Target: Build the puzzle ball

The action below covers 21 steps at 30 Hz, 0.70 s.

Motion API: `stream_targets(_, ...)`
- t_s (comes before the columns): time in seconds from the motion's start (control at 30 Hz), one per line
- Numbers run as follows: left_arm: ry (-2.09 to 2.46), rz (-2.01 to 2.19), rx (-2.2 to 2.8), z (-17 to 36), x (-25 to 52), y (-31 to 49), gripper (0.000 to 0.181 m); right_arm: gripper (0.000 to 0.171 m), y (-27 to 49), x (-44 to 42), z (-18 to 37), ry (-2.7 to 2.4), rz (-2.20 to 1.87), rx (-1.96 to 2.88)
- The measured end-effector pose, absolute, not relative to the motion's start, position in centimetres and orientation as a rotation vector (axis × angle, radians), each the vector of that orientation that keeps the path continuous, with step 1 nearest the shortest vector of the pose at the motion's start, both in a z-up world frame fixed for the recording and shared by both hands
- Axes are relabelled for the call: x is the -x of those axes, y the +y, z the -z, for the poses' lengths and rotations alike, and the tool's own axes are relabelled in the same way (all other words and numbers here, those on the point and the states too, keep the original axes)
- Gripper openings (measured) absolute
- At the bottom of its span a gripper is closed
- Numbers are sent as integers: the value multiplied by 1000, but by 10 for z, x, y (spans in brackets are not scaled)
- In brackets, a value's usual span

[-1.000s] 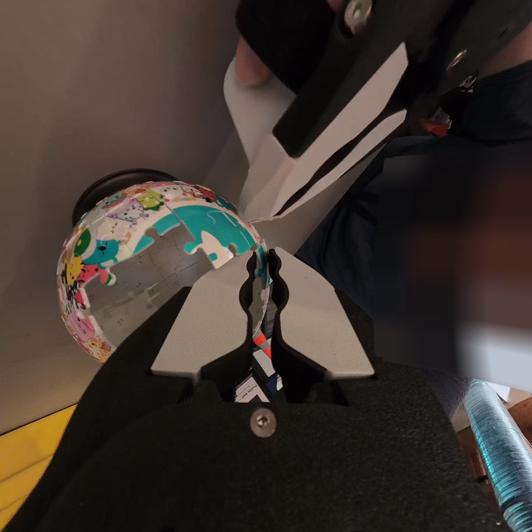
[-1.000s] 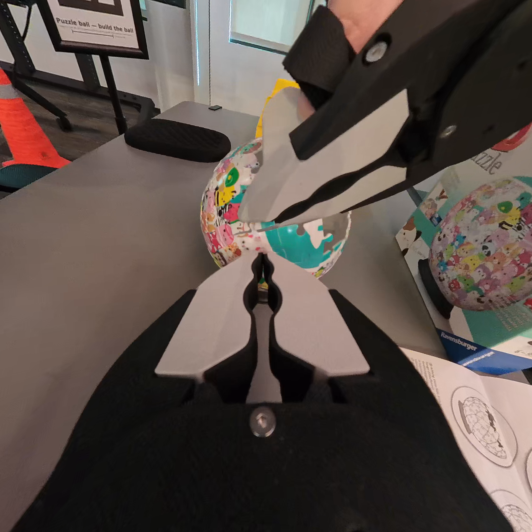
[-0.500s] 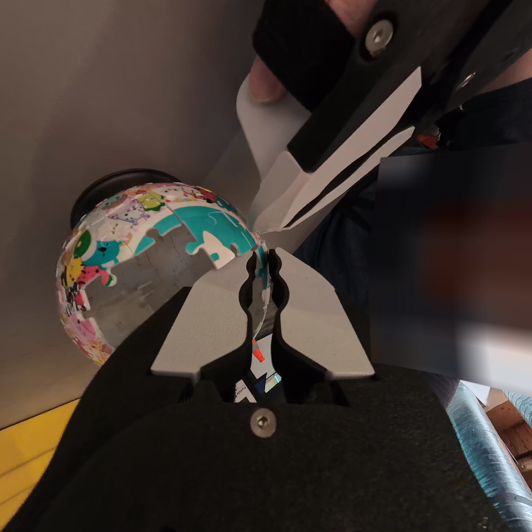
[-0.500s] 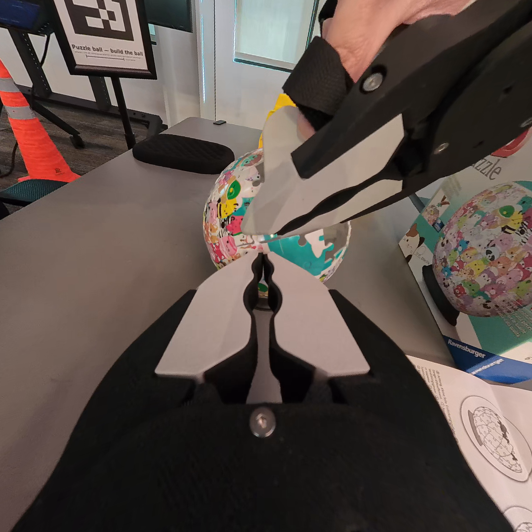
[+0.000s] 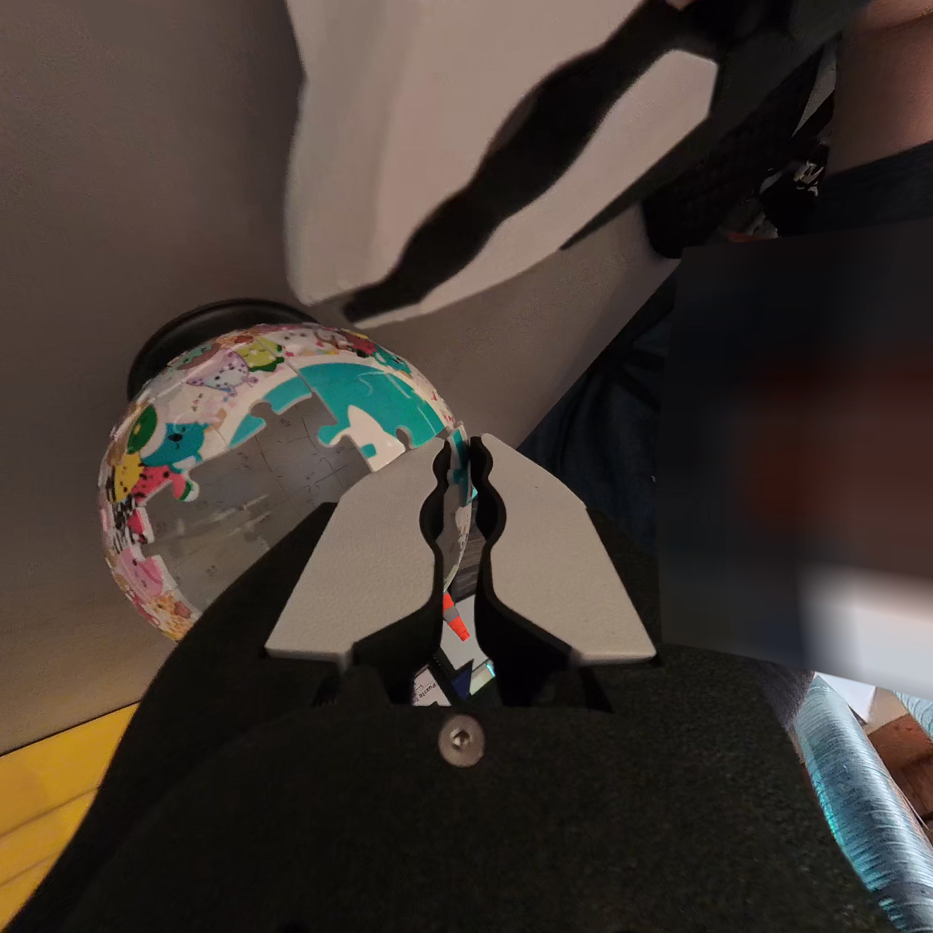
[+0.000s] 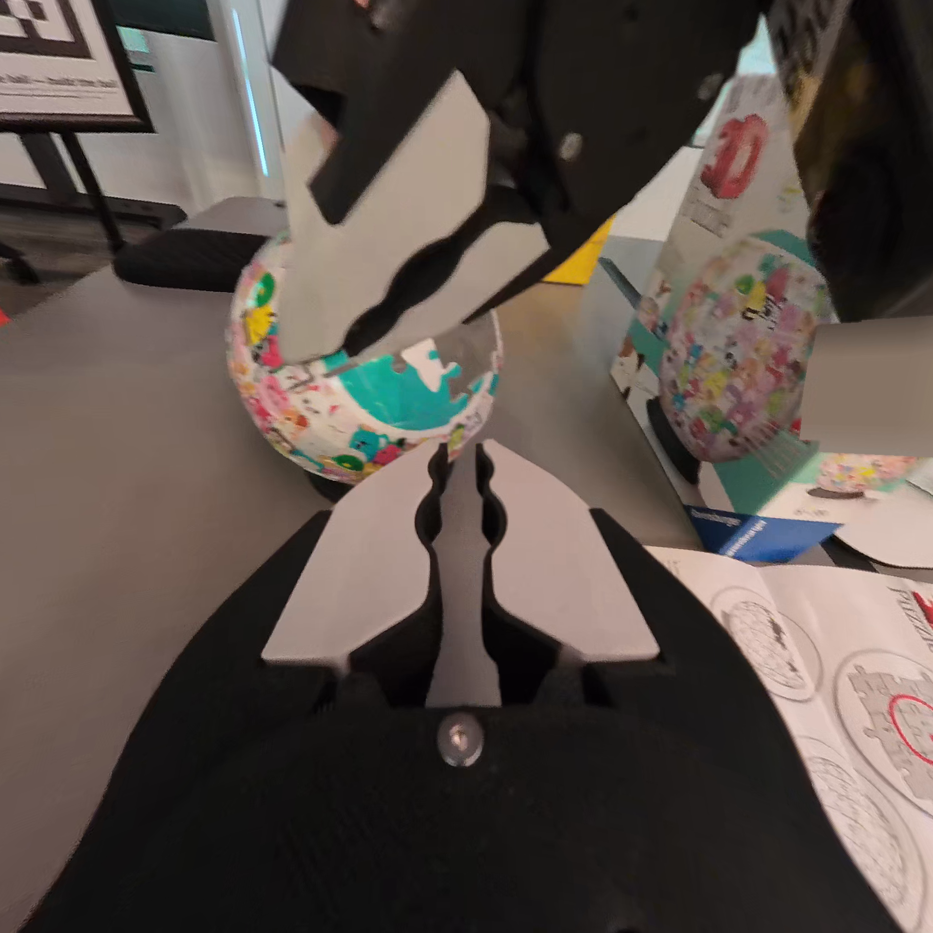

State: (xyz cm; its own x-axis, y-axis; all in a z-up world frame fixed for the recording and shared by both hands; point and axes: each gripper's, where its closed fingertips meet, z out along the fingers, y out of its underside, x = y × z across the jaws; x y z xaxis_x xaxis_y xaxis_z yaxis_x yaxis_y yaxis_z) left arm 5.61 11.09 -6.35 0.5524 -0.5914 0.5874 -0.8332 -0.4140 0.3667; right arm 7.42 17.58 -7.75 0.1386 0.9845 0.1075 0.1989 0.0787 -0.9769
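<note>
The puzzle ball [image 5: 166,444] is a colourful shell with an open gap that shows its grey inside. It sits on a black stand [image 5: 202,323] on the grey table. My left gripper [image 5: 458,447] is shut on the ball's rim beside the teal pieces. It also shows from the front in the right wrist view [image 6: 323,348], on top of the ball [image 6: 353,404]. My right gripper [image 6: 462,449] is slightly open and empty, just in front of the ball's lower side. It shows blurred in the left wrist view [image 5: 348,308], above the ball.
The puzzle box [image 6: 732,353] stands to the right of the ball, with an instruction sheet [image 6: 808,656] in front of it. A black pad [image 6: 187,262] lies at the table's far edge. A framed sign on a stand [image 6: 60,65] is behind it. The person's dark clothing fills the right of the left wrist view.
My right gripper has drawn away from the ball's rim and its jaws have parted a little. My left gripper keeps its hold on the rim. Both views are blurred by motion.
</note>
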Motion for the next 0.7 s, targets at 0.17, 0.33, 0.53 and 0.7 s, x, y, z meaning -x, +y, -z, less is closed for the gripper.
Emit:
stream_targets(0.17,-1131,-488,-2154,63,-56,111,7,16,186,-68,90,-1386,-815,1292)
stream_targets(0.33,-1108,-501,-2151,64,-56,111,7,21,173,-59,103,-1564,-770,1206)
stream_targets(0.53,-1109,-480,-2153,64,-55,113,7,27,166,-53,112,-1640,-723,1210)
stream_targets(0.7,-1097,-455,-2156,64,-53,114,7,23,159,-49,116,-1678,-697,1193)
